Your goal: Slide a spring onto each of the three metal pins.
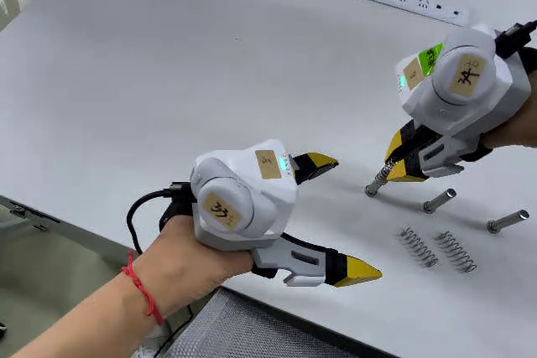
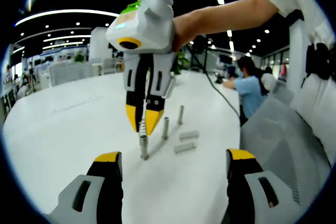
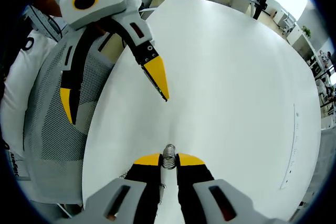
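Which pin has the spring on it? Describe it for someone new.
On the white table, three pins stand in a row by the right gripper. Take the leftmost pin, under that gripper's tips. It alone wears a spring; the other two are bare.

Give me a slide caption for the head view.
Right gripper shut on a spring over the leftmost pin; left gripper open; two pins bare, two springs loose on the table.

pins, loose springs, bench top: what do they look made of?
The pins look like bare metal, probably steel: smooth grey shafts with a bright highlight along them. The loose springs are thin silvery wire coils, likely steel too. The bench top is matte white, uniform and seamless; it could be laminate or painted board, and the look does not settle which.
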Demonstrator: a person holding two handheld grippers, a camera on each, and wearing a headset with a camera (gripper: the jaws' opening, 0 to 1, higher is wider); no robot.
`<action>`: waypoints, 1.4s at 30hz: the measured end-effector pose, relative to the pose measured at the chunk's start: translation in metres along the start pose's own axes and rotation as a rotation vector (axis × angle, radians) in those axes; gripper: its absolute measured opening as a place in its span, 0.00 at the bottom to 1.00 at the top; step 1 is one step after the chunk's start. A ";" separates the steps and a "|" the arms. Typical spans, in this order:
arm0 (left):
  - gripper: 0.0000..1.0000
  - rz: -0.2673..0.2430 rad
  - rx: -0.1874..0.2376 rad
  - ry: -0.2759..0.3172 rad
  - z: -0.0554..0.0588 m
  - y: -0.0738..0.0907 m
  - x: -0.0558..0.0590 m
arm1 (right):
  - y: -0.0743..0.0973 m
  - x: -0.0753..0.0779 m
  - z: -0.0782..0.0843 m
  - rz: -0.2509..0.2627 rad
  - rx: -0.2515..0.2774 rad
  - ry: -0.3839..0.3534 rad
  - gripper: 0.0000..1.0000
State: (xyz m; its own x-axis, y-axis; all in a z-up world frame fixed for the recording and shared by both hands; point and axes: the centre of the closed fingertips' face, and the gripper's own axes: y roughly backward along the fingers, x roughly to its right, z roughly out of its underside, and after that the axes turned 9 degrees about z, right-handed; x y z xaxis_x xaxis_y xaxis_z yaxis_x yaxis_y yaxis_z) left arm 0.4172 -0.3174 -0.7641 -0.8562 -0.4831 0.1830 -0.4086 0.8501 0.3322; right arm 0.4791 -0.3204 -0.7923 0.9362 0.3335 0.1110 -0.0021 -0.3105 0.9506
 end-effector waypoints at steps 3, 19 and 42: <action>0.82 0.000 0.001 0.004 0.000 0.000 0.000 | -0.002 -0.002 0.000 0.002 -0.001 -0.001 0.12; 0.82 0.001 0.000 0.009 0.003 0.000 0.000 | -0.024 0.002 0.008 0.005 -0.001 -0.022 0.12; 0.82 -0.003 -0.002 0.011 0.004 0.001 -0.001 | -0.039 -0.001 0.010 0.009 -0.006 -0.036 0.13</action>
State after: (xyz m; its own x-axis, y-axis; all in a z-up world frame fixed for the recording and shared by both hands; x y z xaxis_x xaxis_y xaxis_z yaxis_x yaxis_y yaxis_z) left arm 0.4163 -0.3151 -0.7677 -0.8513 -0.4882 0.1923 -0.4107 0.8481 0.3347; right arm 0.4818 -0.3179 -0.8323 0.9481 0.2984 0.1096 -0.0129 -0.3084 0.9512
